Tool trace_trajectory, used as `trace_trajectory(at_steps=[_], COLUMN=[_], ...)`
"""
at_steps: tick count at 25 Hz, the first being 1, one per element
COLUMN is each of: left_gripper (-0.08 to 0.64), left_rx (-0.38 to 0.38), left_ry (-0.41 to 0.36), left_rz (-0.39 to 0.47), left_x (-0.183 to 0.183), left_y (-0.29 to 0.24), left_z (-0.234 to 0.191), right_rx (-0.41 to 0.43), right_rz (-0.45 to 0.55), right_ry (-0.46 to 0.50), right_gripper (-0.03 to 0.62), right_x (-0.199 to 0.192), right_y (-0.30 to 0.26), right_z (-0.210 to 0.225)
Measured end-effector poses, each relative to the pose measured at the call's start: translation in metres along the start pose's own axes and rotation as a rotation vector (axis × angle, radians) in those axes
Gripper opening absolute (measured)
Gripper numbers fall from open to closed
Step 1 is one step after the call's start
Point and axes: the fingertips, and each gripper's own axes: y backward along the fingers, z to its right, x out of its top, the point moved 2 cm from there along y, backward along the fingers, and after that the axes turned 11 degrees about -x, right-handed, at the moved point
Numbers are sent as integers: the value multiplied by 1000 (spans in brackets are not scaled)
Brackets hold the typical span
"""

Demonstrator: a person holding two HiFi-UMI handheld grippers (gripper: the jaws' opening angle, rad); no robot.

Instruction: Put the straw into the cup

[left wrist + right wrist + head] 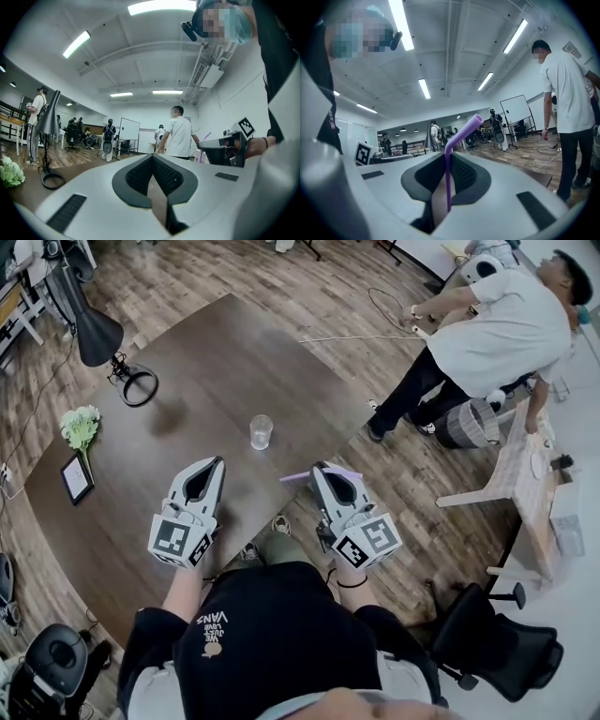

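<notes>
A clear empty cup (261, 431) stands upright on the dark wooden table (206, 362), just beyond both grippers. My right gripper (320, 469) is shut on a purple bendy straw (296, 477) that sticks out sideways past its tips. In the right gripper view the straw (448, 173) rises between the pads, its bent top leaning right. My left gripper (217, 463) hovers over the table's near edge, left of the cup, with its tips together (151, 157) and nothing between them. From the left gripper view the right gripper (224, 146) and the straw (206, 138) show at the right.
A black desk lamp (96, 332) with a ring base (139, 387) stands at the table's far left. White flowers (80, 426) and a small picture frame (76, 478) sit near the left edge. A person in a white shirt (502, 329) stands beyond the table's right corner; an office chair (497, 643) is behind me.
</notes>
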Motion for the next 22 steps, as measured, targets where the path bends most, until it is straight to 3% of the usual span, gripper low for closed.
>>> trace_trajectory(at_steps=[22], left_gripper=[6], left_rx=[116], left_ry=[22], left_rz=[-2], left_x=[-2], left_y=[-64], left_z=[-46], right_rx=[164], right_rz=[-10], right_ry=[23], right_gripper=[41], right_x=[28], right_y=[-110], right_z=[45])
